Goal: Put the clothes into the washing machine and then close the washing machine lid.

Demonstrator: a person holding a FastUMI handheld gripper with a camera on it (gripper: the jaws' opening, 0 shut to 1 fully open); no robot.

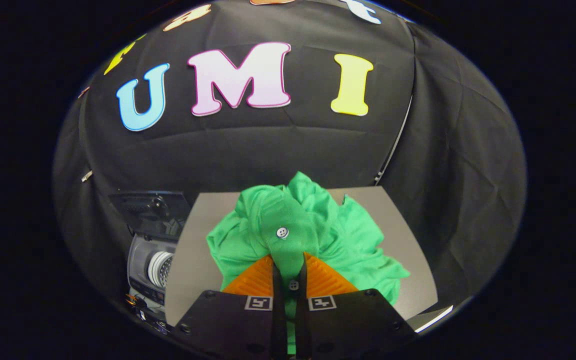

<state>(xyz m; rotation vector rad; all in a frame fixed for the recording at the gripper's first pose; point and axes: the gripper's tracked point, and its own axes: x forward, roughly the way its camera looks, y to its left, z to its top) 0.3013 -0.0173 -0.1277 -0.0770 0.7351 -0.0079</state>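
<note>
Gripper [288,272] is clamped on the green shirt [303,235] right now: both orange fingers [253,281] are pinched together on a strip of the fabric, w/ barely a slit between them. That strip carries a white button [282,232] just ahead of the tips, and a second, darker button [293,285] sits right in the slit btwn the fingers.

The rest of the shirt is bunched in a crumpled heap, spreading ahead of the fingers and off to the right, one fold peaking up at the far side. Can't tell if the pinched part is lifted clear or still resting on the heap.

Surface: a plain grey tabletop [195,250], matte, bare around the cloth on both sides; its far edge runs straight behind the shirt.

Off the table's left side and lower down sits the washing machine [150,265], light body, w/ its dark lid [150,210] standing up open at the back. A pale round ribbed part shows in the opening; can't make out more of the inside.

Room: black cloth wall [248,150] draped all round behind the table, creased, w/ a seam at the right corner.
</note>
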